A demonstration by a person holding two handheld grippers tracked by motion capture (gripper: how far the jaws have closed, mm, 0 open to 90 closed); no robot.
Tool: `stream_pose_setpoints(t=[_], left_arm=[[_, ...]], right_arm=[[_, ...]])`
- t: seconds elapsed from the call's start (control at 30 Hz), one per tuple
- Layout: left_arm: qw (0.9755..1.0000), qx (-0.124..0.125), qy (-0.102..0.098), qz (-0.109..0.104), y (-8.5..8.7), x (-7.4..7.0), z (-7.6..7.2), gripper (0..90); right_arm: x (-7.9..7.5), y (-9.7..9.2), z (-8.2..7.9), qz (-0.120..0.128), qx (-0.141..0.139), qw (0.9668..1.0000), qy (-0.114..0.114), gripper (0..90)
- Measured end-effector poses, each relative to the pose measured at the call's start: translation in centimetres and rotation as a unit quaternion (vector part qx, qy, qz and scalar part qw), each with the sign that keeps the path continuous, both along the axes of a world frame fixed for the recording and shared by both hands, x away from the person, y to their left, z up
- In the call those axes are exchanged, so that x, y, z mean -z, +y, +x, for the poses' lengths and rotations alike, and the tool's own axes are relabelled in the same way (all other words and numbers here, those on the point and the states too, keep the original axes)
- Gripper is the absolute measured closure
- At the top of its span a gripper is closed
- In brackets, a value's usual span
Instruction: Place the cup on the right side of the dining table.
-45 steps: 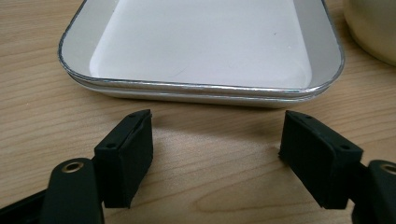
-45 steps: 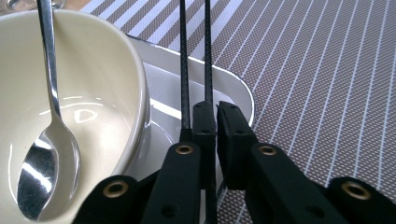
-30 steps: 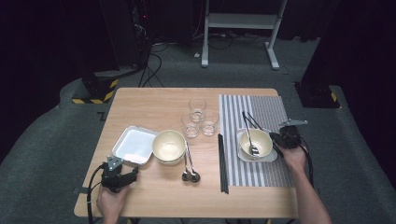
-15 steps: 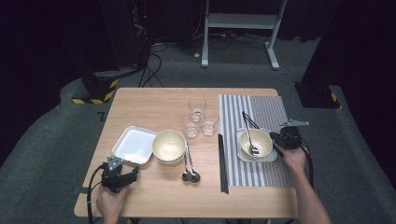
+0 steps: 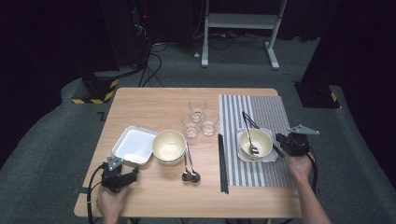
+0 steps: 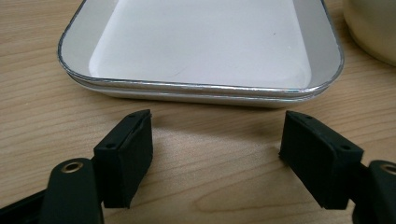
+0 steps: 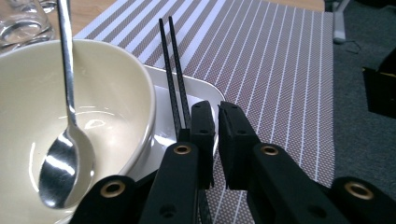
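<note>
My right gripper (image 5: 279, 139) (image 7: 216, 109) sits on the striped placemat (image 5: 275, 109) just right of a cream bowl (image 5: 261, 137) (image 7: 116, 93). That bowl holds a spoon (image 5: 251, 142) (image 7: 65, 163) and stands on a small white tray (image 5: 268, 158) (image 7: 205, 91). Its jaws have just been opening and stand a narrow slit apart with nothing pressed between them. Black chopsticks (image 5: 249, 121) (image 7: 170, 60) lean on the tray's rim and run under the left jaw. My left gripper (image 5: 134, 172) (image 6: 217, 126) is wide open and empty, just short of a white tray (image 5: 133, 144) (image 6: 196, 88).
A second cream bowl (image 5: 169, 145) (image 6: 373, 28) stands beside the left tray, with two spoons (image 5: 189, 168) next to it. Three glasses (image 5: 201, 119) cluster mid-table. Another pair of black chopsticks (image 5: 222, 163) lies along the placemat's left edge.
The right gripper has shifted a little to the right, away from the bowl, and its jaws have parted slightly. The left gripper has not moved.
</note>
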State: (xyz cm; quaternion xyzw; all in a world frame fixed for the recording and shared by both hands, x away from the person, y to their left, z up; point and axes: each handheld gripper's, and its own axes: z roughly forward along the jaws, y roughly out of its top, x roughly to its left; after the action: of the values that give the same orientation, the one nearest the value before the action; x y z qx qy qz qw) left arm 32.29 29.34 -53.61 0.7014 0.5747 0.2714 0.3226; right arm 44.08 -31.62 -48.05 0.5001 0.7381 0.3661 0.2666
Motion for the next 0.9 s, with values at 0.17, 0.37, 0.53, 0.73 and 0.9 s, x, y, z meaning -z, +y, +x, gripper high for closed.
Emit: stream_pose_setpoints(t=[0.17, 0.37, 0.53, 0.73, 0.9], left_arm=[[1.0000, 0.000, 0.000, 0.000, 0.0, 0.0, 0.0, 25.4], [1.0000, 0.000, 0.001, -0.002, 0.1, 0.0, 0.0, 25.3], [1.0000, 0.000, 0.001, -0.002, 0.1, 0.0, 0.0, 25.3], [1.0000, 0.001, 0.000, -0.003, 0.1, 0.0, 0.0, 25.3], [1.0000, 0.000, 0.000, -0.003, 0.1, 0.0, 0.0, 25.3]], right_arm=[[-0.4, -0.1, -1.2, 0.000, 0.009, 0.9999, -0.010, 80.8], [-0.9, -0.4, -2.9, 0.015, 0.019, 0.9994, -0.023, 76.8], [-1.0, -0.5, -4.1, 0.020, 0.027, 0.9991, -0.026, 76.8], [-1.1, -0.5, -4.8, 0.033, 0.026, 0.9988, -0.026, 77.0], [-0.9, -0.2, -5.4, 0.038, 0.026, 0.9985, -0.028, 76.7]])
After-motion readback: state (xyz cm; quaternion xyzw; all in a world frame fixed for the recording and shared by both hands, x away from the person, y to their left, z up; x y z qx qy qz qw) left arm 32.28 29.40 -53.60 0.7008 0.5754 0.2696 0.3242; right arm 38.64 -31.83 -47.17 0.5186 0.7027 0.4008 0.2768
